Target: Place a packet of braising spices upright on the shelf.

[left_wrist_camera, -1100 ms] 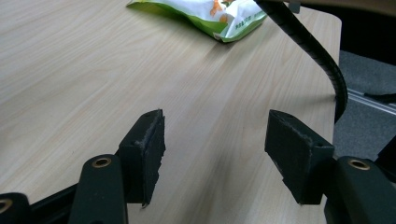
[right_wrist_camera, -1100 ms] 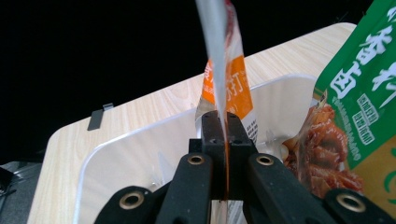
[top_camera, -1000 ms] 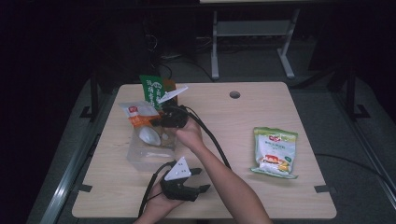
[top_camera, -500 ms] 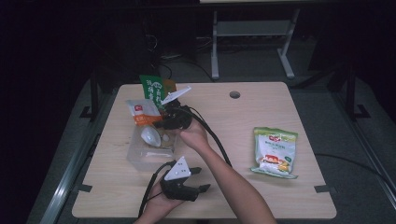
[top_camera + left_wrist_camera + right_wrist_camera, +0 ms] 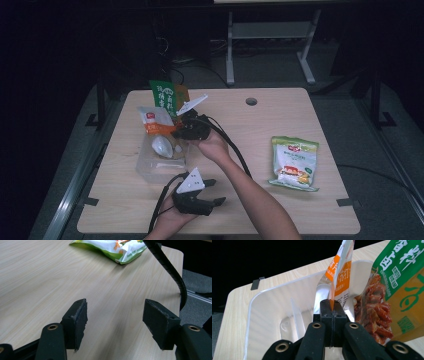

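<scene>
An orange-and-white snack packet (image 5: pixel 339 277) is held upright by its lower edge, pinched in the closed right gripper (image 5: pixel 331 312), over a clear plastic container (image 5: pixel 150 167) at the desk's left. A green pouch of reddish strips (image 5: pixel 397 297) stands just right of the packet, inside the container.

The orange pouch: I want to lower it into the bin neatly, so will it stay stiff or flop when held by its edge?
Probably floppy: the right gripper pinches only the thin flat edge of the orange pouch, which looks like soft film. It seems light, as a small pinch holds it upright. It may lean on the green pouch in the bin.
</scene>
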Demonstrator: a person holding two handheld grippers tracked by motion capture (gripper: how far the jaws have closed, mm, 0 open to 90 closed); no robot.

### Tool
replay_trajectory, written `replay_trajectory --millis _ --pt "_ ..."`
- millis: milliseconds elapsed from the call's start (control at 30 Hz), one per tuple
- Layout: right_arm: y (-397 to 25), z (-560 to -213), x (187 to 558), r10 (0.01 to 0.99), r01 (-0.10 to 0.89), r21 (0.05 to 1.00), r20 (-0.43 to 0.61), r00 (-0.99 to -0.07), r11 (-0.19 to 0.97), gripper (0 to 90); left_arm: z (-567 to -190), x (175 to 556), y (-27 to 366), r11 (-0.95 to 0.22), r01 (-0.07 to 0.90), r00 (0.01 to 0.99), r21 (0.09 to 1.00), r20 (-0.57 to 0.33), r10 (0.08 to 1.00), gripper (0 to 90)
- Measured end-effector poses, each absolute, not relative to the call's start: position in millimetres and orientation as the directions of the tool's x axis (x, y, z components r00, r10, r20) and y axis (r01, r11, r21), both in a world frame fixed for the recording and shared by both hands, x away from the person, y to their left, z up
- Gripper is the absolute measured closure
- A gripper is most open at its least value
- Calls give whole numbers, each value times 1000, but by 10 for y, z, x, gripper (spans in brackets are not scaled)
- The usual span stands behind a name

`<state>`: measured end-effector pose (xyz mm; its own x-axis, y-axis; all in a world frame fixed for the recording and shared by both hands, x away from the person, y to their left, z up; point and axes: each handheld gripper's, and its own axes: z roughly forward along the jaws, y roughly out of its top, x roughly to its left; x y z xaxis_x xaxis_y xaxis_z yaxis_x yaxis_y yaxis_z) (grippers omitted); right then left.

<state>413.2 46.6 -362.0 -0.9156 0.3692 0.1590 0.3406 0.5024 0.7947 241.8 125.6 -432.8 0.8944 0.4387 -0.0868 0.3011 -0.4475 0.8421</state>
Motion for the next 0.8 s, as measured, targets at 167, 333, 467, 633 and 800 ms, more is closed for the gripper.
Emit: replay_trajectory --millis 167,333,467,633,800 --pt "446 -3643 4129 365 320 796 136 -921 513 900 -4331 2420 1251 -450 296 896 842 -81 437 358" --pt "422 -3676 4133 379 345 791 155 -912 506 900 -4340 2415 1238 -450 296 896 843 -82 436 356" --pt "405 -3705 4143 381 348 789 158 -911 506 900 -4343 2418 1234 -452 295 897 842 -81 434 356" --pt "385 -3710 4164 379 358 793 175 -909 493 896 -4345 2420 1234 -450 296 896 842 -82 436 354" --pt "358 -3689 4157 380 377 784 196 -904 493 765 -4345 2427 1240 -447 297 893 843 -80 443 341"
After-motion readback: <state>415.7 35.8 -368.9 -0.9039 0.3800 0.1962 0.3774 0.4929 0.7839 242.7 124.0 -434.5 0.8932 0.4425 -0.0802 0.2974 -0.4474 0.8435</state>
